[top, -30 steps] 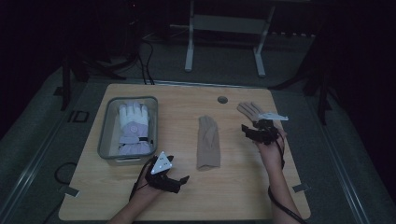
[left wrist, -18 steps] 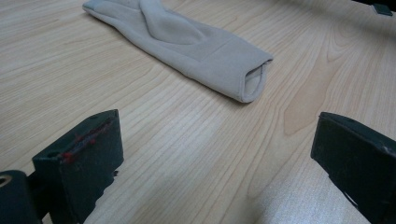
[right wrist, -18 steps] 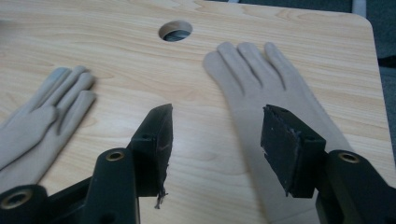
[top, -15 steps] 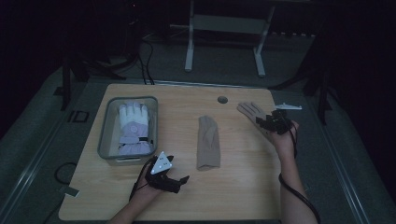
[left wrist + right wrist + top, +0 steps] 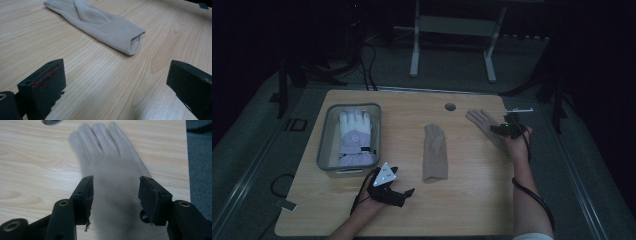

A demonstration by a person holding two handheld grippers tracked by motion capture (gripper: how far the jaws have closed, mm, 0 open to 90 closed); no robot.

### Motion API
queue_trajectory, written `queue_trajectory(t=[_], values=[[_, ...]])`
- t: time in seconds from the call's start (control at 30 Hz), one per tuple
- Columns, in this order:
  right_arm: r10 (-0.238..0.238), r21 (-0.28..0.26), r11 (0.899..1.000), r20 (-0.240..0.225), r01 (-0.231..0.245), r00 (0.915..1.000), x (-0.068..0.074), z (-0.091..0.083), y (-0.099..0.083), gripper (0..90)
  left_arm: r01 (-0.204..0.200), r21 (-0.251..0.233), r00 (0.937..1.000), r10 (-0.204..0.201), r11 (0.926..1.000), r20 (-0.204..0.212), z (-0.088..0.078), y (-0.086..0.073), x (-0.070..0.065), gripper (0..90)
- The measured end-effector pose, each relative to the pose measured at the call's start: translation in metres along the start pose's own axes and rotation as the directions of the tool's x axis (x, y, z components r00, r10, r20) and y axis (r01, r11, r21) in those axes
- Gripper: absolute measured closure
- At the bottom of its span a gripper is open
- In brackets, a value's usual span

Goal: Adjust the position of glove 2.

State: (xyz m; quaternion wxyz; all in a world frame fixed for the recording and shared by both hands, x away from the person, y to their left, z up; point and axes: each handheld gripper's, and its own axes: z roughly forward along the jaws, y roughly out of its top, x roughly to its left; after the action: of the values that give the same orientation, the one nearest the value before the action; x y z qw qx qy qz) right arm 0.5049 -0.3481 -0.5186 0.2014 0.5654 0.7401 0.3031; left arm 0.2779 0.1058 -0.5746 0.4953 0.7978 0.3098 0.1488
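Observation:
A tan glove (image 5: 435, 152) lies folded in the middle of the wooden table (image 5: 472, 200), with its open cuff toward me (image 5: 100, 23). A second tan glove (image 5: 482, 120) lies flat at the far right, fingers pointing away (image 5: 112, 162). My right gripper (image 5: 498, 129) hovers over that glove's palm and cuff end, open, its jaws astride the fabric without pressing it (image 5: 115, 187). My left gripper (image 5: 404, 195) rests near the front edge, open wide (image 5: 115, 75), a short way from the folded glove's cuff.
A clear bin (image 5: 324, 150) at the left holds a white and lilac padded glove (image 5: 354, 132). A round cable hole (image 5: 450, 107) sits near the table's far edge. The table's right edge runs close beside the right gripper. Metal stand legs stand on the floor beyond.
My right gripper has moved to the right and a little farther away, ending over the flat tan glove. The left gripper has stayed put.

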Motion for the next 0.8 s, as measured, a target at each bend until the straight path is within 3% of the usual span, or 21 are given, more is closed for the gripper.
queue_trajectory(t=[0.03, 0.1, 0.2, 0.37, 0.47, 0.57, 0.67, 0.8], values=[[0.001, 0.007, 1.0, 0.021, -0.001, 0.9998, -0.001, 0.003, 0.0, 41.1, 0.002, 0.0, 1.0, -0.002, 1.0, 0.0, 0.0, 0.0, 0.0, 2.6], [-0.002, 0.028, 1.0, 0.018, 0.001, 0.9998, -0.003, 0.009, 0.001, 40.0, 0.005, 0.001, 1.0, -0.005, 1.0, 0.0, 0.0, 0.0, 0.001, 2.6], [-0.043, 0.058, 0.997, 0.036, 0.041, 0.9984, -0.001, 0.019, -0.002, 39.8, 0.009, 0.0, 1.0, -0.009, 1.0, 0.0, 0.0, 0.0, 0.001, 2.6], [-0.042, 0.029, 0.999, 0.045, 0.041, 0.9981, 0.0, 0.027, -0.008, 42.9, 0.011, -0.008, 0.9999, -0.011, 0.9999, -0.001, -0.001, 0.0, 0.001, 2.5], [-0.027, 0.014, 1.0, 0.05, 0.027, 0.9984, 0.002, 0.026, -0.009, 53.4, 0.011, -0.007, 0.9999, -0.011, 0.9999, -0.001, -0.001, 0.0, 0.001, 2.5], [0.021, 0.01, 1.0, 0.05, -0.021, 0.9985, 0.003, 0.025, -0.01, 72.6, 0.011, -0.009, 0.9999, -0.011, 0.9999, -0.003, -0.001, 0.0, 0.001, 2.5], [0.073, 0.026, 0.997, 0.051, -0.075, 0.996, 0.005, 0.024, -0.008, 78.1, 0.015, -0.006, 0.9999, -0.015, 0.9999, -0.001, -0.001, 0.0, 0.002, 2.6], [0.081, 0.032, 0.996, 0.043, -0.082, 0.9958, 0.013, 0.02, -0.008, 79.5, 0.012, -0.006, 0.9999, -0.012, 0.9999, -0.002, -0.001, -0.001, 0.001, 2.6]])
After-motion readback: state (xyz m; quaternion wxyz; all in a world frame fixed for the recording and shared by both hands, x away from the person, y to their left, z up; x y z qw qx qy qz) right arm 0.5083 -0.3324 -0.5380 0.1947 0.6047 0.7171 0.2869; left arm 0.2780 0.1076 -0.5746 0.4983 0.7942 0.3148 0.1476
